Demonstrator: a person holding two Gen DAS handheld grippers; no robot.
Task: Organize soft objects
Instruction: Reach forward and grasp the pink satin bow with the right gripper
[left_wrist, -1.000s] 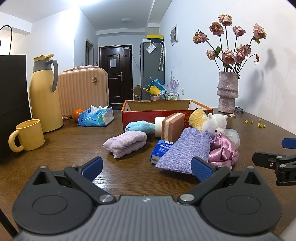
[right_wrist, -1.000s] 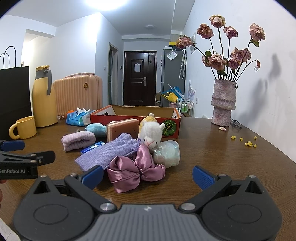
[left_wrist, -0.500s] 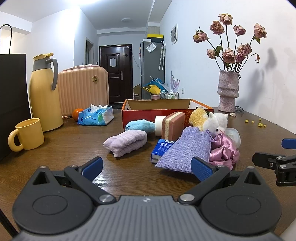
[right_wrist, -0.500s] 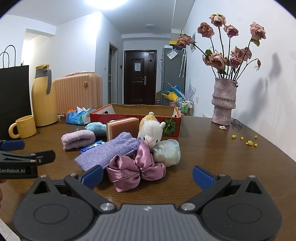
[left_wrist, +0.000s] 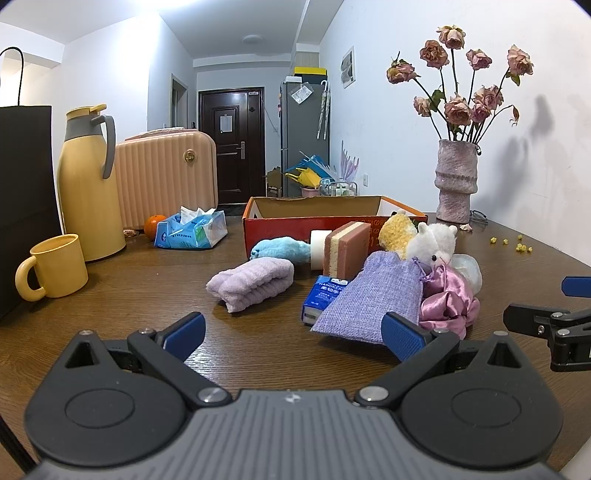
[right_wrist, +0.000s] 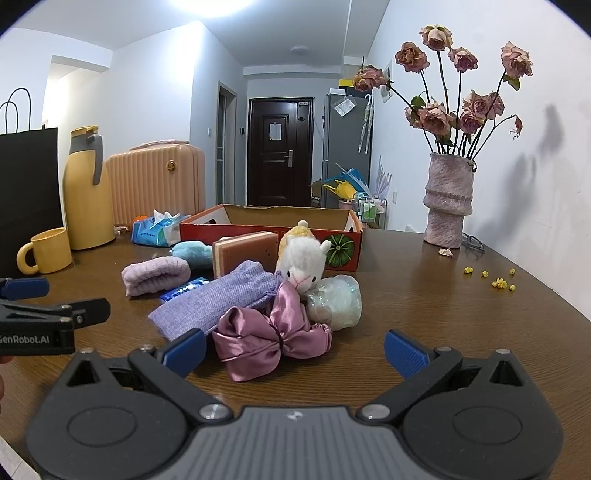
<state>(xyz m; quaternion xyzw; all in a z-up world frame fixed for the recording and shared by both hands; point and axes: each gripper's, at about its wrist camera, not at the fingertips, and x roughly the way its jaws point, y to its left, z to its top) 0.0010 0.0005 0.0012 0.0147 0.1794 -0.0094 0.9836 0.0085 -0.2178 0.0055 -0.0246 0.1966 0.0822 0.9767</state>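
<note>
A pile of soft things lies on the brown table in front of an open red cardboard box (left_wrist: 280, 223) (right_wrist: 258, 227). It holds a lilac folded towel (left_wrist: 251, 282) (right_wrist: 155, 275), a purple cloth pouch (left_wrist: 373, 295) (right_wrist: 214, 302), a pink satin bow (right_wrist: 266, 338) (left_wrist: 448, 304), a white plush alpaca (right_wrist: 304, 260) (left_wrist: 436, 242), a pink sponge (left_wrist: 347, 249), a blue fluffy piece (left_wrist: 280, 249) and a pale plastic bundle (right_wrist: 338, 301). My left gripper (left_wrist: 291, 332) is open, just short of the pouch. My right gripper (right_wrist: 293, 349) is open, with the bow between its fingertips' line.
A yellow mug (left_wrist: 55, 266), a yellow thermos jug (left_wrist: 90, 184), a tissue pack (left_wrist: 192, 230) and a black bag (left_wrist: 22, 206) stand at the left. A vase of dried roses (right_wrist: 448, 201) stands at the back right, with yellow crumbs (right_wrist: 496, 282) nearby.
Both views have shifted only slightly; the pile looks a touch nearer. Nothing was taken hold of or let go.
</note>
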